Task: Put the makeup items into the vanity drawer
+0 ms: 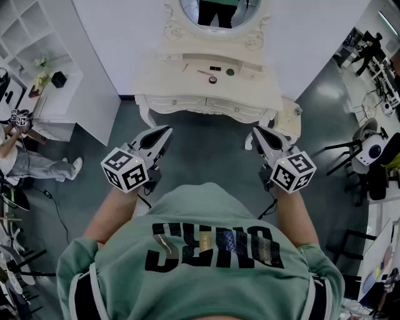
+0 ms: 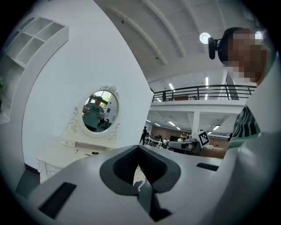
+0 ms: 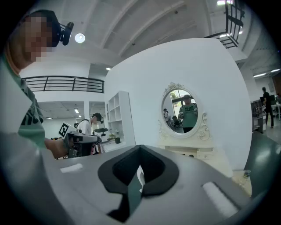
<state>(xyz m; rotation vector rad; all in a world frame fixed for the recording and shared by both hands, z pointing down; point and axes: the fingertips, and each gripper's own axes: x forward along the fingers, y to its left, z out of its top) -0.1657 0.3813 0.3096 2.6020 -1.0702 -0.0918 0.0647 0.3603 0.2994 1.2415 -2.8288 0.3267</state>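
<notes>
A white ornate vanity [image 1: 187, 87] with an oval mirror [image 1: 215, 12] stands ahead against the white wall. On its top lie small makeup items: a thin stick [image 1: 205, 72], a round dark pot [image 1: 213, 79], a green round piece [image 1: 230, 72] and a black item [image 1: 215, 67]. Its front drawers [image 1: 206, 105] are closed. My left gripper [image 1: 166, 130] and right gripper [image 1: 255, 130] hover over the floor short of the vanity, both shut and holding nothing. The left gripper view shows the shut jaws [image 2: 139, 147] with the vanity [image 2: 66, 154] far off; in the right gripper view the jaws [image 3: 140, 147] also meet.
A white shelf unit [image 1: 44, 62] stands to the left, with a seated person [image 1: 19, 156] beside it. A small white stool [image 1: 289, 122] sits at the vanity's right. Office chairs [image 1: 369, 156] and desks fill the right side. Grey floor lies between me and the vanity.
</notes>
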